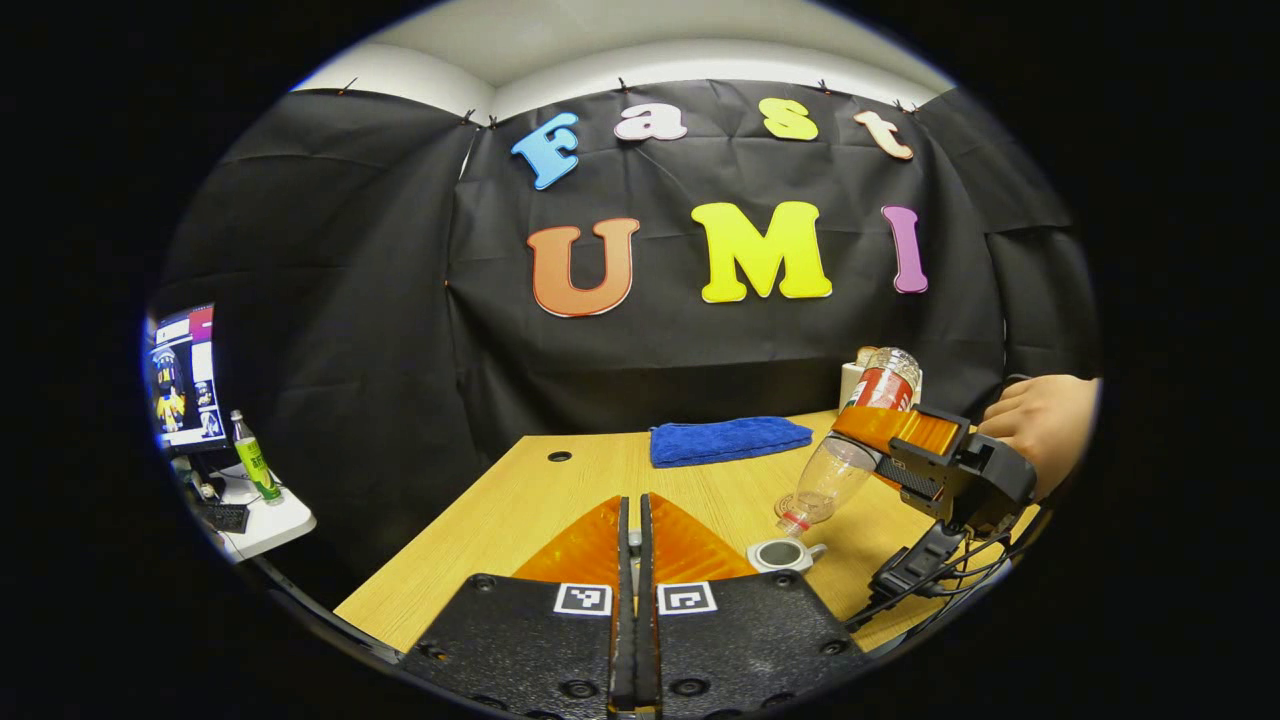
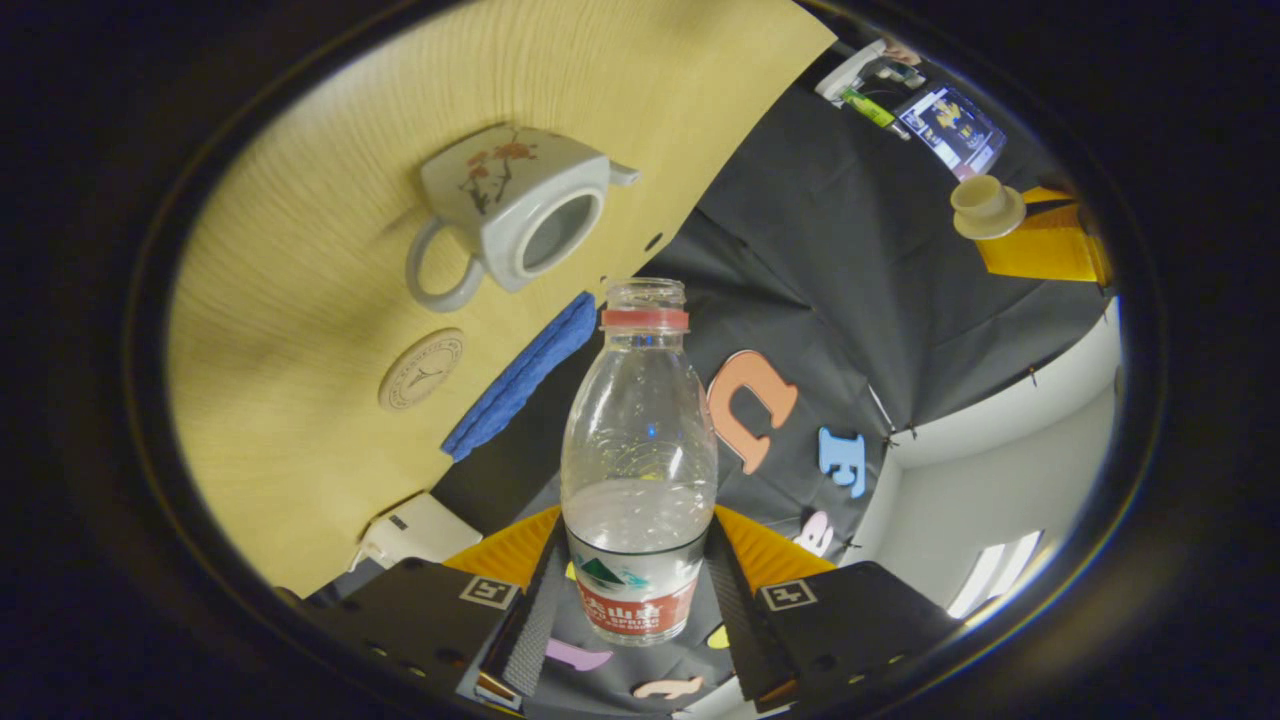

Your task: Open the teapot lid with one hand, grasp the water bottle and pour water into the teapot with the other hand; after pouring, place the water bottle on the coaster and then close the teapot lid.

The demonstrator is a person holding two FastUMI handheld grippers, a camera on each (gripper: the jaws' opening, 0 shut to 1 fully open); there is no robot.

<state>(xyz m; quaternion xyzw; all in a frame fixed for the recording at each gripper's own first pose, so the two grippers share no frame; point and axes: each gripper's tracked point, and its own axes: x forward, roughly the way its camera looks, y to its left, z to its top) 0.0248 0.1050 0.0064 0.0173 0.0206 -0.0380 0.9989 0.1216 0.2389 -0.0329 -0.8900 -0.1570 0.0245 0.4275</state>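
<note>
Right now the right gripper [image 2: 640, 590] is clamped on the water bottle [image 2: 640, 470], tipped neck-down over the open teapot [image 1: 785, 553] on the desk [image 1: 520, 500]. At 1 o'clock in the right gripper view, the left gripper [image 2: 1010, 235] pinches the lid [image 2: 985, 208]. The coaster [image 2: 421, 369] lies near the teapot's handle.

My right gripper [image 1: 905, 450] tilts the clear plastic water bottle [image 1: 850, 450] over the lidless white ceramic teapot [image 1: 783, 553], blocking that corner; bare wooden table [image 1: 520, 500] lies open before the folded blue cloth [image 1: 728, 440].
</note>
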